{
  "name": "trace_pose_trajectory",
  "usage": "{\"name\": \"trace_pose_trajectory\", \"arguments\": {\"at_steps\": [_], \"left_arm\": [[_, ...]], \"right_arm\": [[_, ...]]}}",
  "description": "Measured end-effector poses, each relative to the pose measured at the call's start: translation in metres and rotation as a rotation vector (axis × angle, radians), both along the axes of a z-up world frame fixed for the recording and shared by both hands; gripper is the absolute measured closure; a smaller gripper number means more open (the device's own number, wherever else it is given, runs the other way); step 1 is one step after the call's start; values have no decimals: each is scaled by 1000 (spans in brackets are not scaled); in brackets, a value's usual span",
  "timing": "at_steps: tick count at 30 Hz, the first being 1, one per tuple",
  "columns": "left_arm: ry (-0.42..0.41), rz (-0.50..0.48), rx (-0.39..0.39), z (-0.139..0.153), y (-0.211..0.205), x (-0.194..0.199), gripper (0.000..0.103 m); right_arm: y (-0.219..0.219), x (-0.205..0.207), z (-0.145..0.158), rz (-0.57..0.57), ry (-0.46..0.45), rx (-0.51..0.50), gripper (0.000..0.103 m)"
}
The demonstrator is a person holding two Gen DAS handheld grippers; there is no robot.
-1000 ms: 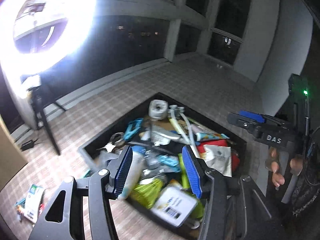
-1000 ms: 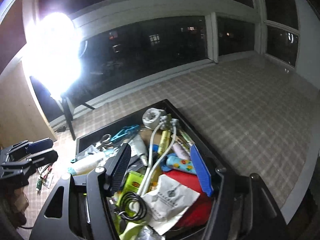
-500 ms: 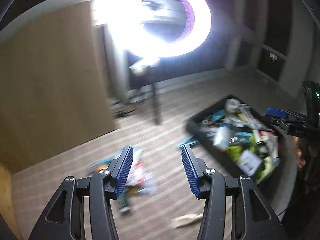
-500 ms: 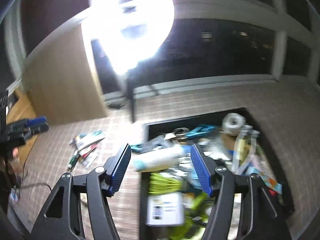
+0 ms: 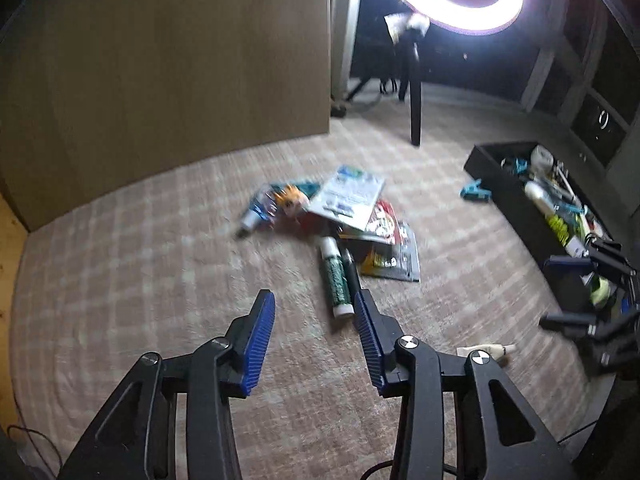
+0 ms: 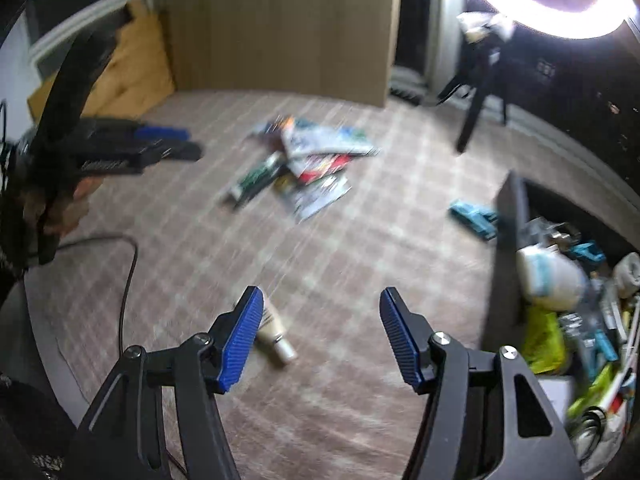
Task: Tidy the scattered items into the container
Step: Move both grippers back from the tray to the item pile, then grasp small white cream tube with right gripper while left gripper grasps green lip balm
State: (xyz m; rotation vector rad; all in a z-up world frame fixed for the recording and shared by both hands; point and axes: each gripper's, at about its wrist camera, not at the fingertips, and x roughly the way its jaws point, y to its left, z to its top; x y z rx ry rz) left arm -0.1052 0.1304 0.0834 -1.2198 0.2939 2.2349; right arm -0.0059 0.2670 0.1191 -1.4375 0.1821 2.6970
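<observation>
A pile of scattered packets and tubes (image 5: 348,216) lies on the checked carpet; it also shows in the right wrist view (image 6: 312,164). A green-and-white tube (image 5: 335,276) lies just ahead of my open, empty left gripper (image 5: 314,312). A small cream tube (image 6: 276,334) lies by the left finger of my open, empty right gripper (image 6: 320,312); it also shows in the left wrist view (image 5: 486,350). The black container (image 5: 516,196), full of items, stands at the right, also in the right wrist view (image 6: 504,240). A teal clip (image 6: 474,216) lies beside it.
A ring light on a tripod (image 5: 414,92) stands behind the pile. A wooden panel (image 5: 160,60) rises at the back left. A black cable (image 6: 128,264) runs over the carpet at the left.
Both grippers have swung left, away from above the full container, and now face the scattered pile on the carpet. Both stay open and empty.
</observation>
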Motion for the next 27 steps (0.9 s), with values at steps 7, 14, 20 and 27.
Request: {"name": "trace_pose_trajectory", "arguments": {"at_steps": [7,14,20,27], "left_arm": [[-32,-25,-8,-23,12,-14,67],[-56,-41,-31,-41,24,-24,71],[-50,-45,-38,-42,26,-29,71],[-70,-44,-54,-47,26,-31,77]], "right_arm": [[-9,-3,-22,0,-44,17,54],[-16,-8,-34,26,-61,24,54],[-23,-13,-40,59,-83,58,60],[-21,-12,-44,65,-84,25,60]]}}
